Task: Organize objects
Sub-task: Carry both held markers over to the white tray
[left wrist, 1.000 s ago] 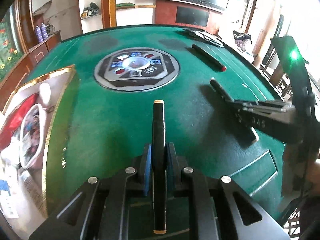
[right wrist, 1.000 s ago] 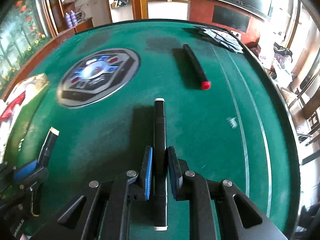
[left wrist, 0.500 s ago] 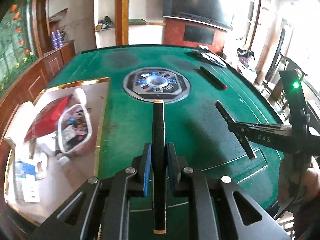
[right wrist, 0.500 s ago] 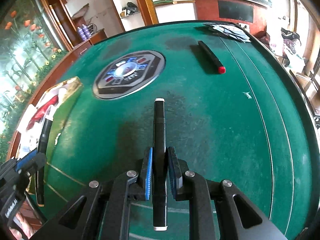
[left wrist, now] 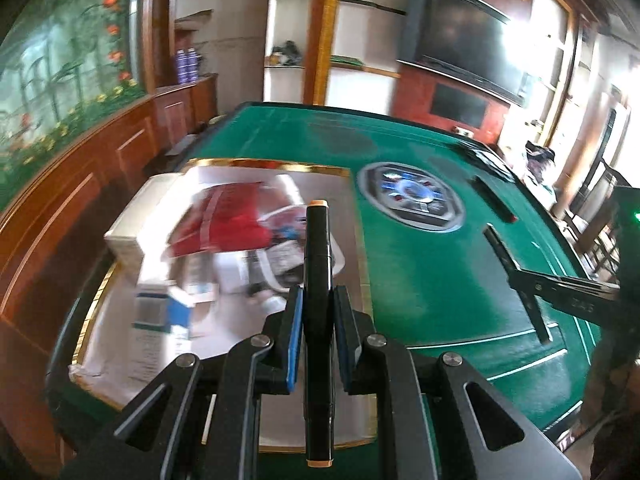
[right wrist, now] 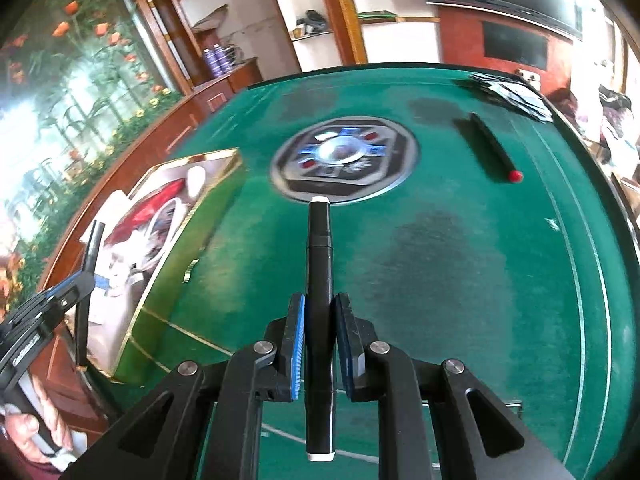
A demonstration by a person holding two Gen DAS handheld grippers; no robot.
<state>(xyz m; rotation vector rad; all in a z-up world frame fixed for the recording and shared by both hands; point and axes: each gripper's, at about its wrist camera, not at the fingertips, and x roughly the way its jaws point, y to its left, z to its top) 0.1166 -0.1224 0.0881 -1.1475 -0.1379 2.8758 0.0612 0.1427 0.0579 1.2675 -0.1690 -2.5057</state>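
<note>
My left gripper (left wrist: 316, 312) is shut on a black marker with orange ends (left wrist: 317, 248), held above the open gold-rimmed box (left wrist: 362, 248) at the table's left side. My right gripper (right wrist: 320, 320) is shut on a black marker with white ends (right wrist: 319, 248), held above the green felt right of the box (right wrist: 188, 224). A third black marker with a red tip (right wrist: 490, 146) lies on the felt at the far right; it also shows in the left wrist view (left wrist: 492, 196). The right gripper appears in the left wrist view (left wrist: 560, 292), and the left gripper in the right wrist view (right wrist: 60, 300).
The box holds a red packet (left wrist: 228, 220), white cartons (left wrist: 132, 232) and small boxes. A round control panel (right wrist: 344, 158) sits at the centre of the green table (right wrist: 460, 260). Playing cards (right wrist: 512, 94) lie at the far right edge. Wooden cabinets stand to the left.
Both grippers have risen and swung left with their markers. The left gripper now hangs over the open box; the right one has followed toward it.
</note>
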